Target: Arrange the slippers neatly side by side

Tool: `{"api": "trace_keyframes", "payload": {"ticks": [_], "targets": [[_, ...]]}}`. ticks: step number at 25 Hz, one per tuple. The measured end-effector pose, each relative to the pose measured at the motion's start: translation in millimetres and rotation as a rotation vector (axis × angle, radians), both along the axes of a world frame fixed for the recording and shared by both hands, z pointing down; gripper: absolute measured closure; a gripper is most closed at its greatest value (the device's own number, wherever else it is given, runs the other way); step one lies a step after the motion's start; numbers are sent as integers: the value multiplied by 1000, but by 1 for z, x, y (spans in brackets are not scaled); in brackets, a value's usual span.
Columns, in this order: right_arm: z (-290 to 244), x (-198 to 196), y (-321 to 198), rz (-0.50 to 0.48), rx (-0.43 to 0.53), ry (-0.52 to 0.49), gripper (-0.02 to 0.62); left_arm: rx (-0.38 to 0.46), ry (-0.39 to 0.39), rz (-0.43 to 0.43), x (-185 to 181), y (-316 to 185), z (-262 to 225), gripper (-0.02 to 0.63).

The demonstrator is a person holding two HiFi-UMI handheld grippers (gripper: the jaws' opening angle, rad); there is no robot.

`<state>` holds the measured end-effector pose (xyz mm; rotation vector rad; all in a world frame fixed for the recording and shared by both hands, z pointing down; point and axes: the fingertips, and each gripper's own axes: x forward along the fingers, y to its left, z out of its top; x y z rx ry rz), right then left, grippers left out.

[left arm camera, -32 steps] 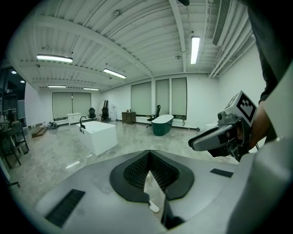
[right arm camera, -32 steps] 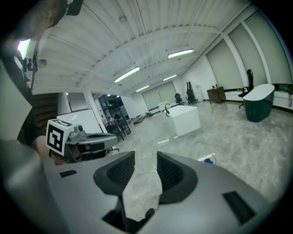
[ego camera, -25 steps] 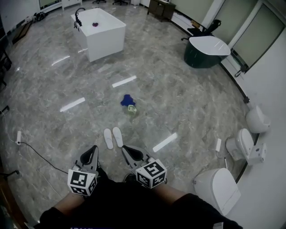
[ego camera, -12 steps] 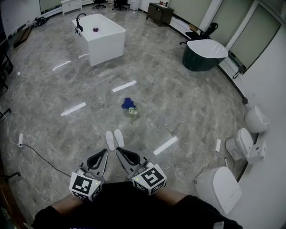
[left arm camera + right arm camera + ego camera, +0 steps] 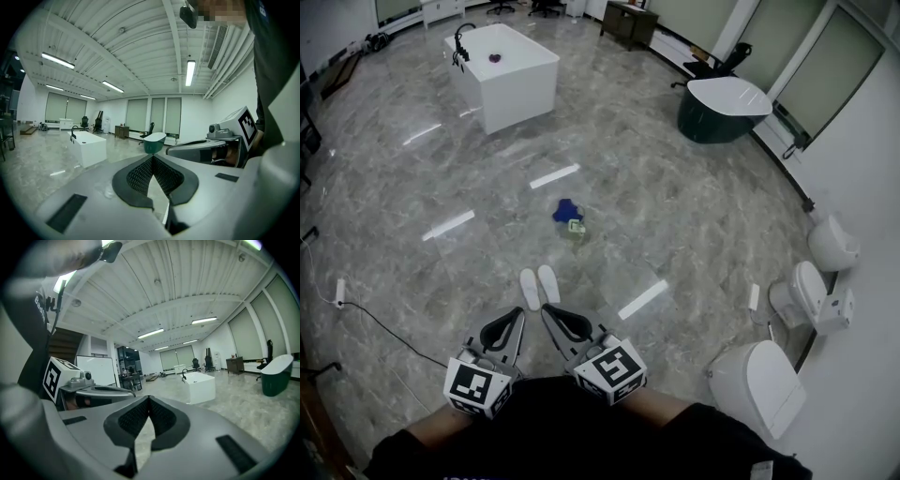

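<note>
Two white slippers [image 5: 538,286] lie side by side on the grey marble floor, toes pointing away, in the head view. My left gripper [image 5: 515,317] hangs just below and to the left of them, apart from them, its jaws closed tip to tip with nothing between. My right gripper [image 5: 547,310] is close beside it, under the slippers' heels, likewise shut and empty. In the left gripper view [image 5: 152,157] and the right gripper view [image 5: 149,398] the black pads meet at their tips. Both look level across the room, so neither shows the slippers.
A blue cloth [image 5: 567,210] and a small greenish object [image 5: 576,228] lie on the floor beyond the slippers. A white bathtub [image 5: 502,70] stands at the back, a dark green tub [image 5: 722,108] at back right, toilets [image 5: 759,386] along the right wall. A cable [image 5: 375,322] trails left.
Both grippers have risen and drawn back from the slippers, their tips coming closer together. The slippers stay side by side on the floor.
</note>
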<state>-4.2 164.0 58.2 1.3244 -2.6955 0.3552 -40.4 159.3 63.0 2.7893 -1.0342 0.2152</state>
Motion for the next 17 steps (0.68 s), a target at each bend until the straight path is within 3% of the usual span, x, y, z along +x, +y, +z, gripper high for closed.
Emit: {"api": "trace_keyframes", "payload": {"ticks": [17], "targets": [[9, -10, 0, 26, -23, 15, 597, -1, -2, -4, -14, -2, 5, 604]]}}
